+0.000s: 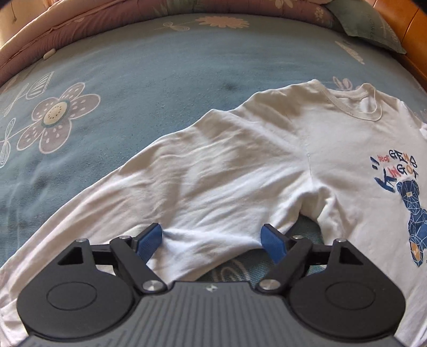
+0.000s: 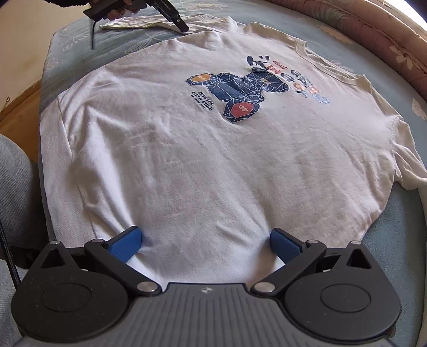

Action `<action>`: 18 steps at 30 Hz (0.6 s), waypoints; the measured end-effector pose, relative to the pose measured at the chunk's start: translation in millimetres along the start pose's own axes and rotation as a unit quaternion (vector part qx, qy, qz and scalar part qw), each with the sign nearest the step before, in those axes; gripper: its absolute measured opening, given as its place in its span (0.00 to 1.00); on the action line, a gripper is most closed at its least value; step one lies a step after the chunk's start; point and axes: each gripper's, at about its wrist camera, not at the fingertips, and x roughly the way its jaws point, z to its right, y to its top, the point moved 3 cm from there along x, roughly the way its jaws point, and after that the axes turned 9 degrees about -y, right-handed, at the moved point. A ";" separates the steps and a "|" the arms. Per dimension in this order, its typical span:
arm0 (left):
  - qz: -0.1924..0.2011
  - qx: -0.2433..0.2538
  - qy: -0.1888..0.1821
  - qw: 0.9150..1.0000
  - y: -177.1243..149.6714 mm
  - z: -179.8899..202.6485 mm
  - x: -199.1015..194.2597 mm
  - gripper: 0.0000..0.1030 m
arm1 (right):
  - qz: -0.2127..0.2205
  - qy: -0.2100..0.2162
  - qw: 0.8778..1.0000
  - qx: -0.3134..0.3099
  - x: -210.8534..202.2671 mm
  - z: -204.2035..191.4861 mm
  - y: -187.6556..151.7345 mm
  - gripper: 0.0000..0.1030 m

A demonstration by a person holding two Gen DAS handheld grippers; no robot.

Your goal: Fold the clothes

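A white long-sleeved shirt with a blue geometric print lies flat, front up, on the bed. My left gripper stands open over its sleeve close to the armpit, and the sleeve cloth lies loose between the blue pads. In the right wrist view a hand at the top left holds that gripper, its black finger low on the far sleeve. My right gripper is open too, set down on the shirt at its bottom hem, with cloth between its fingers.
A blue sheet with flower patterns covers the bed. A pink quilt and a green pillow lie along the far side. The wooden bed frame runs at the left, beside a person's grey trouser leg.
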 end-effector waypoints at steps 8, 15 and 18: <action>0.035 0.119 -0.103 0.987 63.0 106.8 7.0 0.78 | -0.012 -0.060 0.989 0.133 -19.1 39.2 18.9 1.00; 0.024 0.212 -0.191 0.958 87.7 210.9 34.9 0.79 | -0.031 -0.145 0.910 0.387 -27.9 127.3 -41.1 1.00; 0.013 0.224 -0.212 0.951 90.8 237.9 43.5 0.79 | -0.021 -0.175 0.852 0.493 -38.5 153.4 -84.5 1.00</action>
